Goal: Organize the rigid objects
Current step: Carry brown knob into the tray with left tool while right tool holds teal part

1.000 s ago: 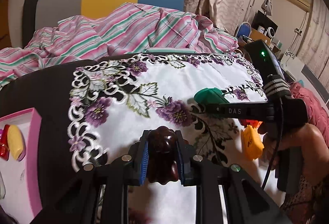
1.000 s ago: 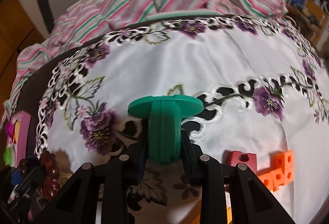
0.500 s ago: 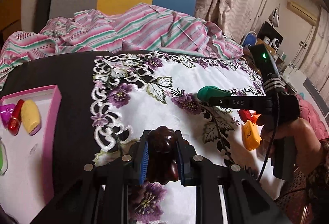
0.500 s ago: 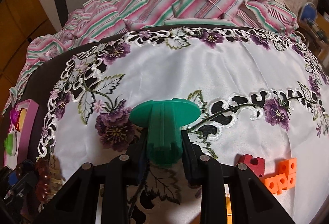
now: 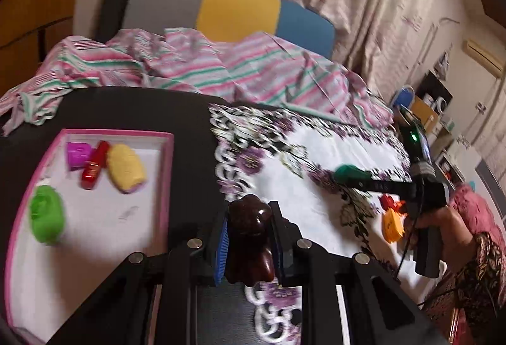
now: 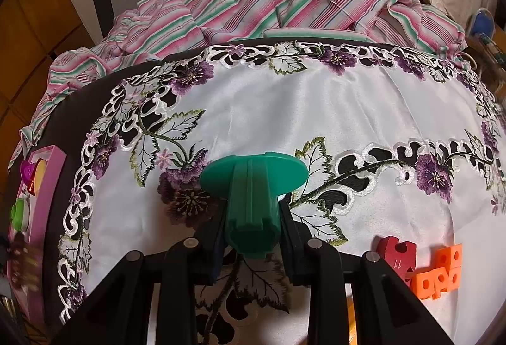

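My left gripper [image 5: 249, 237] is shut on a dark brown carved wooden piece [image 5: 249, 242], held above the table edge beside the pink tray [image 5: 166, 186]. The tray holds a yellow oval piece [image 5: 126, 167], a red piece [image 5: 93, 165], a magenta piece [image 5: 77, 153] and a green piece [image 5: 46, 213]. My right gripper [image 6: 251, 229] is shut on a green flanged plastic piece [image 6: 253, 183] above the embroidered white cloth [image 6: 316, 110]; it also shows in the left wrist view [image 5: 349, 174]. The tray shows at the right wrist view's left edge [image 6: 52, 174].
A red block [image 6: 395, 256] and orange cubes [image 6: 439, 273] lie on the cloth at the right; an orange piece [image 5: 392, 226] lies near the hand. A striped pink sheet [image 6: 284, 3] is bunched behind the table. A chair back [image 5: 234, 12] stands beyond.
My left gripper has swung left with the brown piece, bringing the pink tray fully into view. My right gripper has pulled back slightly, still holding the green piece.
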### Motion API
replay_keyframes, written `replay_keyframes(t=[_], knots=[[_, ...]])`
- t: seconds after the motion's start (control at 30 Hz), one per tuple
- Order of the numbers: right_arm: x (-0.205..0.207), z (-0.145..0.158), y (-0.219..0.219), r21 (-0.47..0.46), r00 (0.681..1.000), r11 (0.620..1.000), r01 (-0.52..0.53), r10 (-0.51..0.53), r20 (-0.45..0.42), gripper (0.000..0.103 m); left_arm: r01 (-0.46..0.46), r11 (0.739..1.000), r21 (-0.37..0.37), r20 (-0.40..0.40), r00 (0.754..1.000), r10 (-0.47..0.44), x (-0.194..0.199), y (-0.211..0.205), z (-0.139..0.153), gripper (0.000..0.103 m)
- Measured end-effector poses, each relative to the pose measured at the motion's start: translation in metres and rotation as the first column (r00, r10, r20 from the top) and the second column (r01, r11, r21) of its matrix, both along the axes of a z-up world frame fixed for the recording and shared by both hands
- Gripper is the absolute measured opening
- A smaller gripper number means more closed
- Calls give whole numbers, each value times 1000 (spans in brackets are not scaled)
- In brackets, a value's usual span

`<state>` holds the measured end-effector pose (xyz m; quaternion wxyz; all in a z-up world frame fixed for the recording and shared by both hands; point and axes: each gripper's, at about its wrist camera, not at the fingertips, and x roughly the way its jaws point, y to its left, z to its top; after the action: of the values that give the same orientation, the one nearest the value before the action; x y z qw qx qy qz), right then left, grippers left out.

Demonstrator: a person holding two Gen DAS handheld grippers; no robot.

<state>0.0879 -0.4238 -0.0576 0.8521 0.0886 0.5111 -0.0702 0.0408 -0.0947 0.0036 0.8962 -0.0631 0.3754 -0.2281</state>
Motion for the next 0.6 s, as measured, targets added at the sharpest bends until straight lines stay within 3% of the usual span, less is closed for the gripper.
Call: replay_keyframes(t=[0.27,0.33,0.6], knots=[[-4,10,5,-26,999,1000,-10,11,49,29,-128,992,16,12,992,128,17,54,2,22],[-5,14,7,-29,997,999,-18,20,68,22,-150,988,34,-1,989,150,24,65,-4,22],[-5,15,13,-38,996,998,-40,43,79,22,-214,972,99,-62,973,220,51,94,-33,22]])
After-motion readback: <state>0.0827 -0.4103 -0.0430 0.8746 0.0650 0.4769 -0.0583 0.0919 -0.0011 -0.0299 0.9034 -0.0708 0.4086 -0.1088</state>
